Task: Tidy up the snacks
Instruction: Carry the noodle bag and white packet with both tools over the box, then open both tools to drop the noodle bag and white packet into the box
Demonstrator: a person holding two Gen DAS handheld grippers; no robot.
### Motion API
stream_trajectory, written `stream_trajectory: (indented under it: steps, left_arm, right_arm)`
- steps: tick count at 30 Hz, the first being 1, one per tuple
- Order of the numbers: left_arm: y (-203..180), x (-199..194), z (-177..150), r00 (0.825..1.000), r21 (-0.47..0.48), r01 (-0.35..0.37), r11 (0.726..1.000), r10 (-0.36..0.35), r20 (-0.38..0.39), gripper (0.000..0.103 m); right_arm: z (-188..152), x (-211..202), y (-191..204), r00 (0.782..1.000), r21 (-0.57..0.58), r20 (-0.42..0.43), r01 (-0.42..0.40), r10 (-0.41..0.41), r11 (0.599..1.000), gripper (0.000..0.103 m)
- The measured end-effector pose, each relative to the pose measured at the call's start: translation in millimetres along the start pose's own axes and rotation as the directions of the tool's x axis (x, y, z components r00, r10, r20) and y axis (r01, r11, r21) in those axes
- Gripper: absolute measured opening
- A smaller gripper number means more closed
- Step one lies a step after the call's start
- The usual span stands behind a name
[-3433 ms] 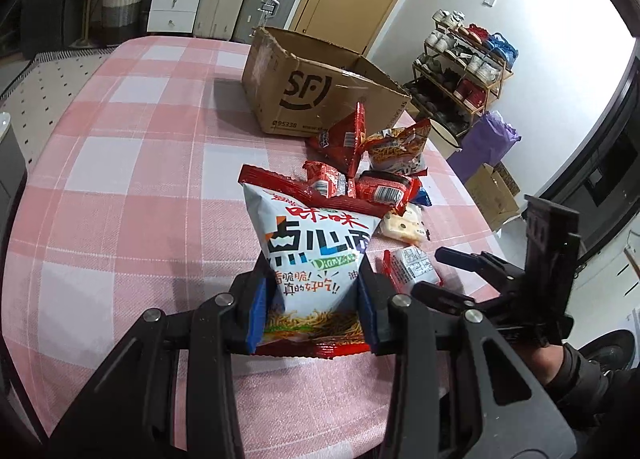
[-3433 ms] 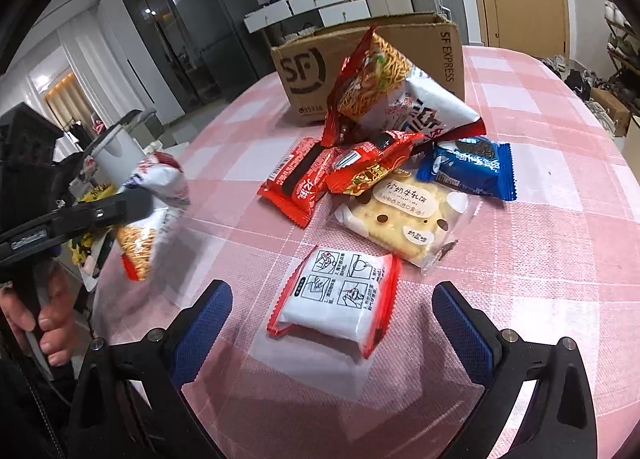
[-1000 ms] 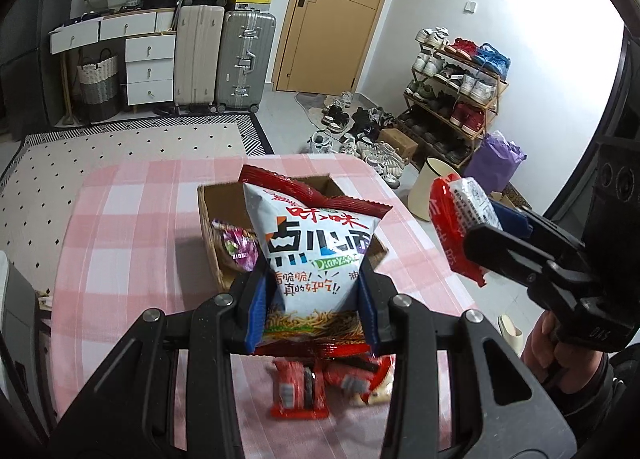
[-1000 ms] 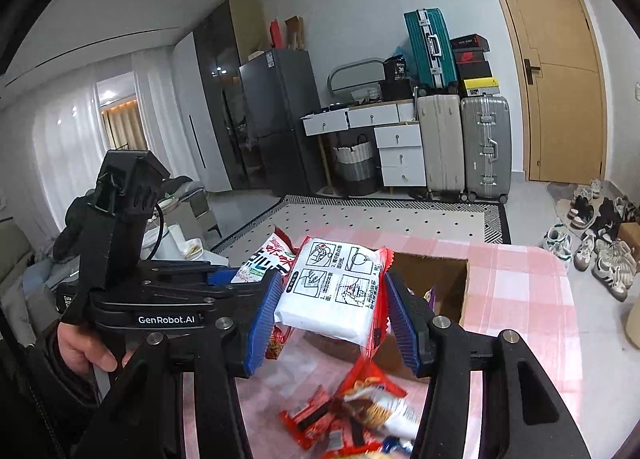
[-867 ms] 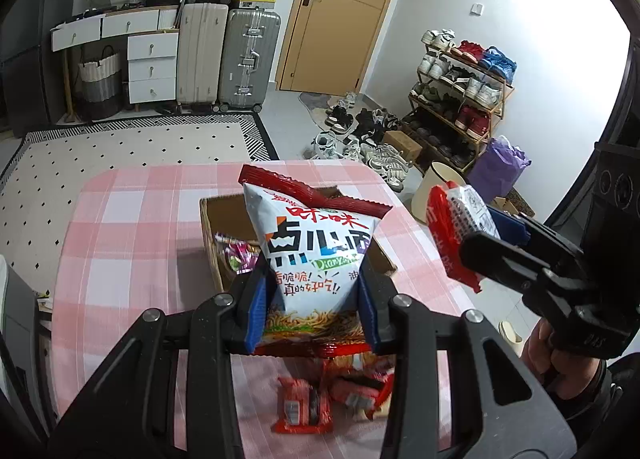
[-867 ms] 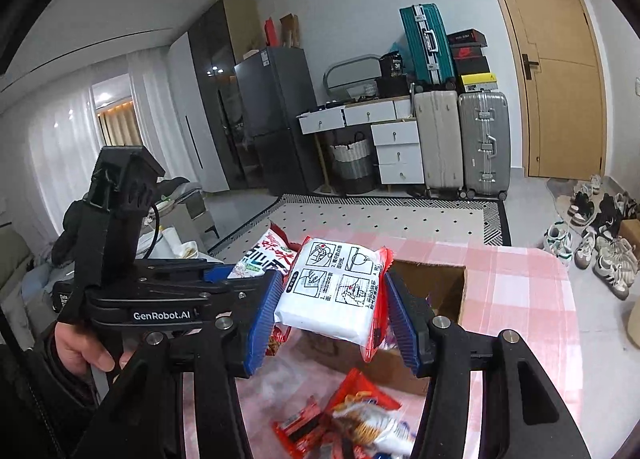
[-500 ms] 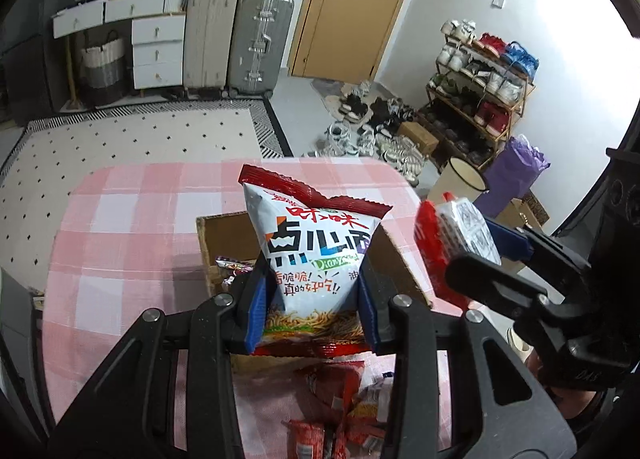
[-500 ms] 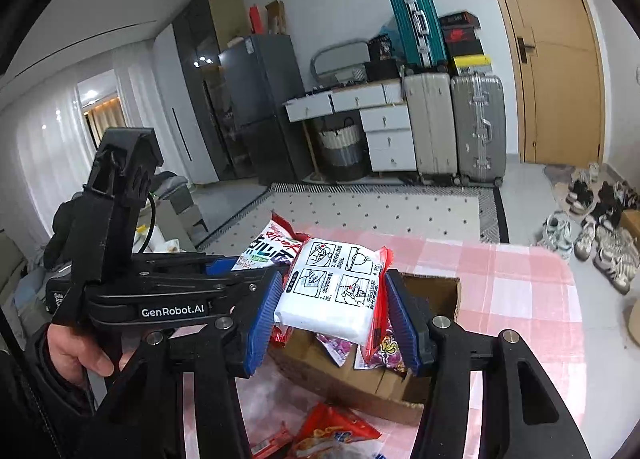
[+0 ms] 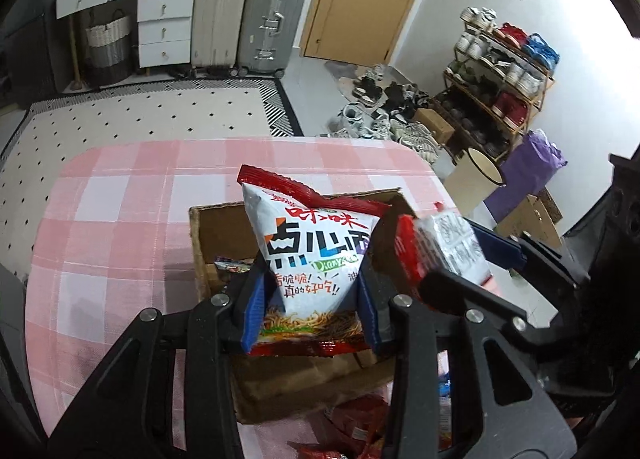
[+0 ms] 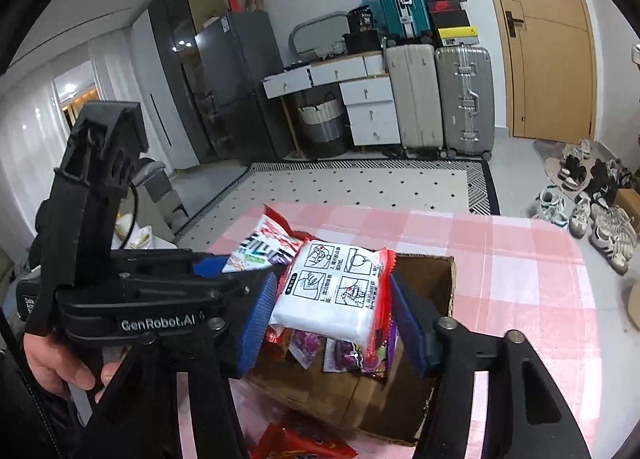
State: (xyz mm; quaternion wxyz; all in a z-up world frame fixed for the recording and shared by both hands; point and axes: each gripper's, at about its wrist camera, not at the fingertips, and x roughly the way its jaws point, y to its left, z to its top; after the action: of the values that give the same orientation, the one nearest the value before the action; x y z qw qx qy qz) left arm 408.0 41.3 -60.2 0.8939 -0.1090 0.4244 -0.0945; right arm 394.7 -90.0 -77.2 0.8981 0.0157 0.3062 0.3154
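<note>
In the left wrist view the left gripper (image 9: pixel 311 309) fills the lower centre of the frame, its blue-padded fingers (image 9: pixel 253 311) clamped on the lower part of a white and red crinkly noodle-snack bag with bold black characters (image 9: pixel 316 255), held upright above the open brown cardboard box (image 9: pixel 218 237) at mid-frame. The right gripper (image 9: pixel 448 255) reaches in from the right edge, pointing toward the centre and pinching a white plastic packet with red sealed edges (image 9: pixel 444 247) just beside the bag, over the box's right side. In the right wrist view that packet (image 10: pixel 334 291) lies flat between blue pads at centre frame, above purple wrappers (image 10: pixel 348 353) inside the box (image 10: pixel 424 283). A bare hand (image 10: pixel 60 363) grips the left gripper's handle at lower left. The box stands on a table with a pink and white checked cloth (image 10: pixel 520 259)
</note>
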Motion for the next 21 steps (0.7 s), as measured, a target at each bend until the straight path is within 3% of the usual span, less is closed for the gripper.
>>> stream_trajectory:
  steps: [3,6,8,21]
  left_arm:
    - [5.1,5.9,-2.4,1.000,-0.009,0.006,1.000,-0.006,-0.012,0.065]
    - [6.0,5.1,-1.4,1.000,-0.024,-0.009,1.000,0.009,0.013,0.076]
    - [5.8,3.0,-2.1,1.000,-0.027,-0.005,1.000,0.006,0.022,0.076]
    - [-3.7,-52.7,-32.4,0.996,-0.008,-0.013,1.000,0.014,0.094,0.079]
  right_arm:
    - [-2.1,-0.1,-1.5,1.000,0.003,0.009,0.027,-0.028,1.000,0.067]
    - [-0.3,-2.9,-6.7,1.000,0.024,0.016,0.025,-0.026,0.999,0.077]
    - [1.9,-8.9,-9.5,0.999,0.028,0.032,0.033,-0.034,0.999,0.085]
    - [2.6,-74.6,14.1,0.991,0.009,0.125,0.043,-0.044,0.999,0.091]
